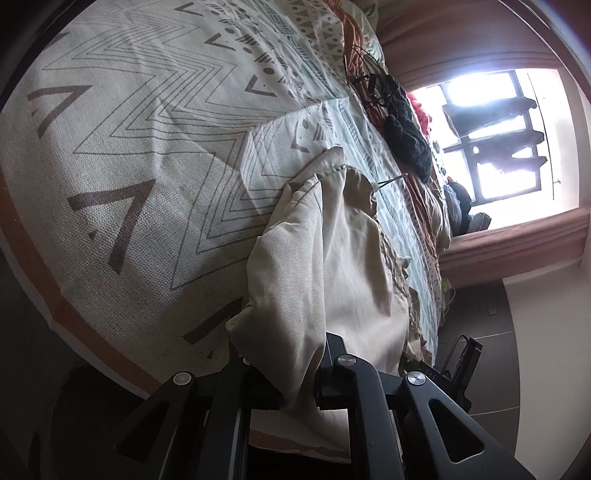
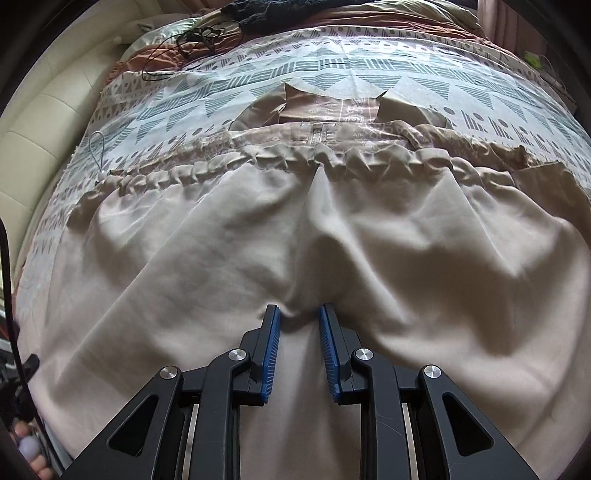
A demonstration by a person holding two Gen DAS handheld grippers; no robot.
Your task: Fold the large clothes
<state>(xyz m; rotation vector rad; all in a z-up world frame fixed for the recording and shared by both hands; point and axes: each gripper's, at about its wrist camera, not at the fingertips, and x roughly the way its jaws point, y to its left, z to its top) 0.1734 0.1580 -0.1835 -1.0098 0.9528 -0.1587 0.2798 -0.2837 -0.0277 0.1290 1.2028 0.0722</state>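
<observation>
On the bed point(image 2: 258, 70), both fingers point(image 2: 271, 354) pinch beige trousers point(image 2: 406, 240)

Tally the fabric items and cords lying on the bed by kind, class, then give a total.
Beige gathered-waist cotton garment: 1
Patterned geometric bedspread: 1
Dark knitted woollen item: 1
Thin black tangled cord: 1
Total: 4

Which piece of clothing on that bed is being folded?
Look at the bed's geometric-patterned bedspread. Spread across its near half lies a plain beige cotton garment with a gathered elastic waistband. Unlike the dark knitted garment bunched at the far edge, it is pale, smooth and unpatterned.
</observation>
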